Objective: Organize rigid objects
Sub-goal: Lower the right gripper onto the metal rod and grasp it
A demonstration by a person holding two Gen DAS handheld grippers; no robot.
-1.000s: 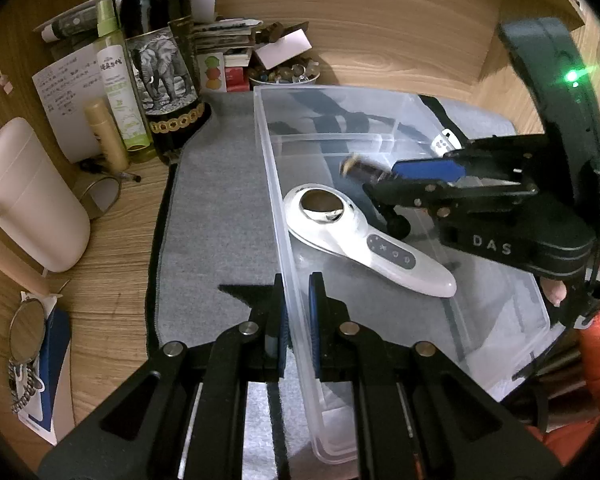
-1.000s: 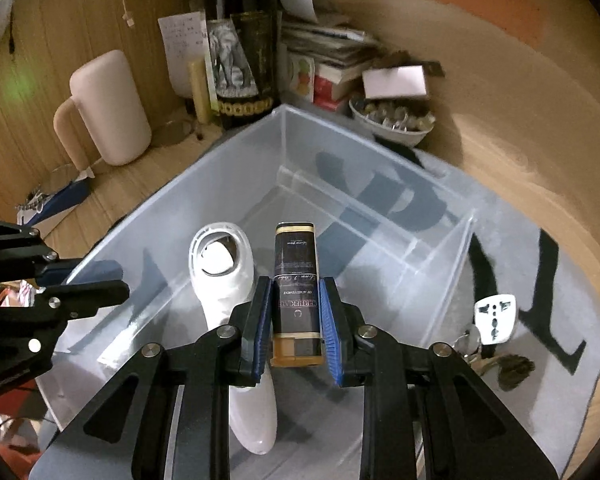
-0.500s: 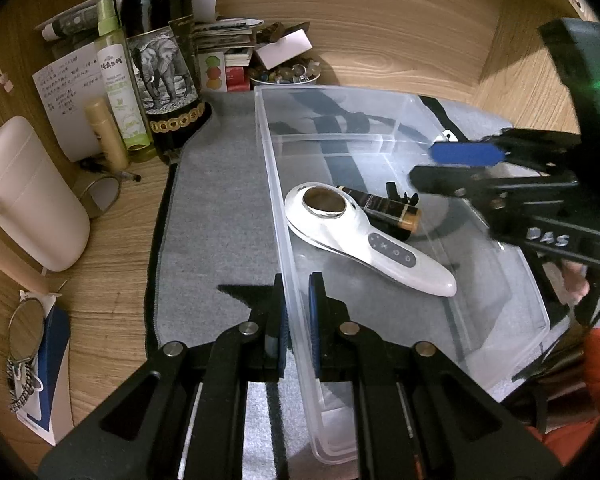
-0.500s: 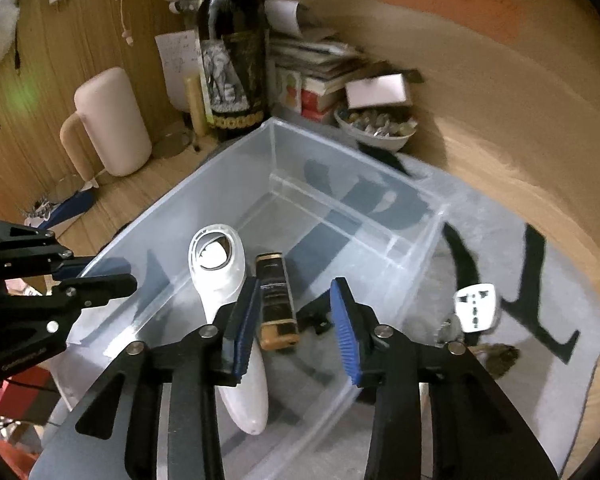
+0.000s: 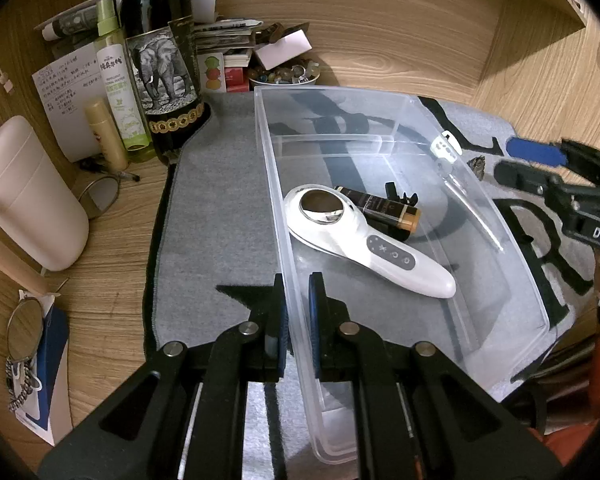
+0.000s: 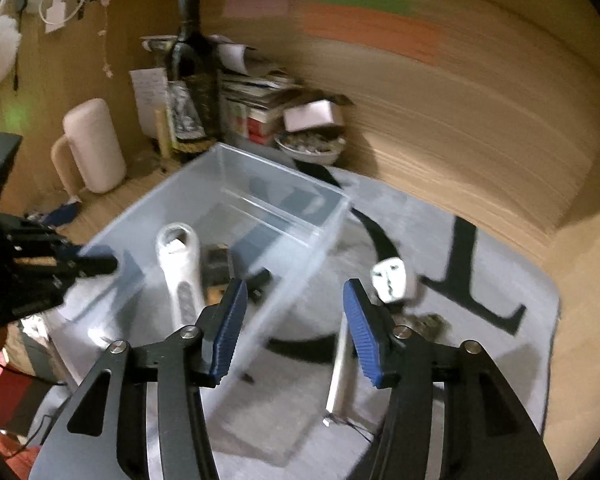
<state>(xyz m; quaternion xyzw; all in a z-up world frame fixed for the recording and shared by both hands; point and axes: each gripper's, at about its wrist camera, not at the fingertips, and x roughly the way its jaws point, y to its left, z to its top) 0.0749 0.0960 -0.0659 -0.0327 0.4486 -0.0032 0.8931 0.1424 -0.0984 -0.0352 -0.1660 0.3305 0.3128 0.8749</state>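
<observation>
Left wrist view: left claw (image 5: 296, 320) clamped on near wall of clear bin (image 5: 380, 92); dark tube (image 5: 380, 210) lies ahead inside, beside white massager (image 5: 364, 248). Right wrist view: right claw (image 6: 294, 328) empty, jaws just opening; white adapter (image 6: 390, 276) just ahead-right on mat, nearer this claw

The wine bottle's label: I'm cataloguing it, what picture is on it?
A black-and-white elephant on the wine bottle's label, clearest in the left wrist view.
</observation>
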